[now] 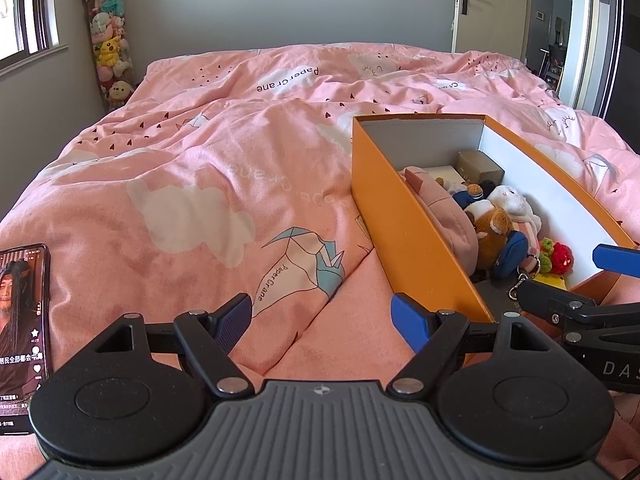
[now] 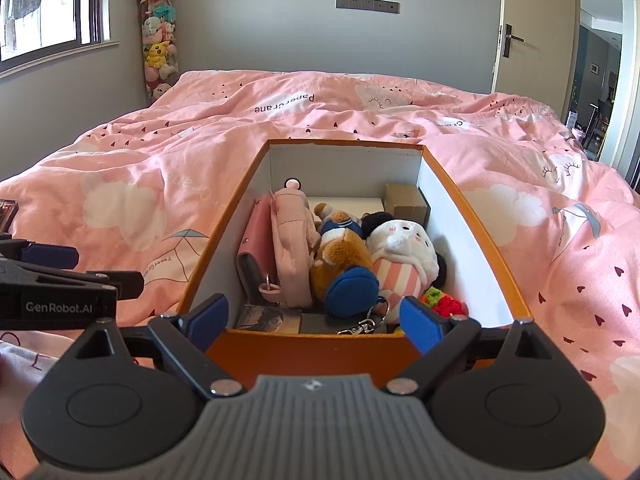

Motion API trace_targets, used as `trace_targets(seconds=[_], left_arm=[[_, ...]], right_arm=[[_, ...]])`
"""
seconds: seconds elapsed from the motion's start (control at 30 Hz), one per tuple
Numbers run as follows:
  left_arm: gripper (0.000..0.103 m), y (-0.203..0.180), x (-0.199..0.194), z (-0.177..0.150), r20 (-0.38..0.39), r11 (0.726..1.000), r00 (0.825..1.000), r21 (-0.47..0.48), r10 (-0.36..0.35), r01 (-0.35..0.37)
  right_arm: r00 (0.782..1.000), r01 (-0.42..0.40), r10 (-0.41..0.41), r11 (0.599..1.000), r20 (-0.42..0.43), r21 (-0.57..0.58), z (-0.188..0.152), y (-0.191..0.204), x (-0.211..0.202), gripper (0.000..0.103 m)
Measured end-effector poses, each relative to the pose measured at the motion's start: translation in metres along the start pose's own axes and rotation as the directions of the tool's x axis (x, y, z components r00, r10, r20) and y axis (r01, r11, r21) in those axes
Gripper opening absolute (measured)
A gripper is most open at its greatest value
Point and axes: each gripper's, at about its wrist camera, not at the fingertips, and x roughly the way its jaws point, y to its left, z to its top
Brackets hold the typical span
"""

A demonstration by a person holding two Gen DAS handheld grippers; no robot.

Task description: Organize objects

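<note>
My right gripper [image 2: 314, 322] hangs at the near end of the orange box [image 2: 256, 346] on the pink bed [image 2: 120, 168], jaws spread and holding nothing. Just past its fingertips, inside the box, lie a brown plush [image 2: 340, 258], a white plush [image 2: 402, 252] and a pink pouch [image 2: 290, 248]. My left gripper [image 1: 322, 320] sits left of the box, jaws also spread, over bare quilt beside a phone [image 1: 22, 328].
</note>
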Motion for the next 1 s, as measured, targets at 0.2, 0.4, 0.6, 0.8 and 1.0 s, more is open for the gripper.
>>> trace_targets(seconds=[0.2,0.4,0.6,0.8,1.0], left_arm=[[0.093,0.0001,0.0013,-0.001,-0.007,1.0,1.0,-0.001,0.0,0.0],[0.093,0.0011,0.0028,-0.0012,-0.014,1.0,1.0,-0.005,-0.002,0.001],[0.093,0.0013,0.0028,-0.0011,-0.013,1.0,1.0,-0.003,-0.002,0.002],[0.093,0.0018,0.0032,-0.0013,-0.016,1.0,1.0,-0.007,0.0,-0.001],[0.093,0.002,0.0032,-0.0016,-0.014,1.0,1.0,-0.006,0.002,-0.002]], right_arm=[[1.0,0.0,0.0,1.0,0.0,0.0,-0.0003,0.0001,0.0002,0.095],[1.0,0.0,0.0,1.0,0.0,0.001,-0.0003,0.0001,0.0001,0.096],[1.0,0.001,-0.001,1.0,-0.001,0.001,-0.0003,0.0002,0.0001,0.096],[1.0,0.001,-0.001,1.0,-0.001,0.002,-0.0004,0.0003,0.0002,0.096],[1.0,0.001,-0.001,1.0,-0.001,0.002,-0.0001,0.0005,0.0001,0.097]])
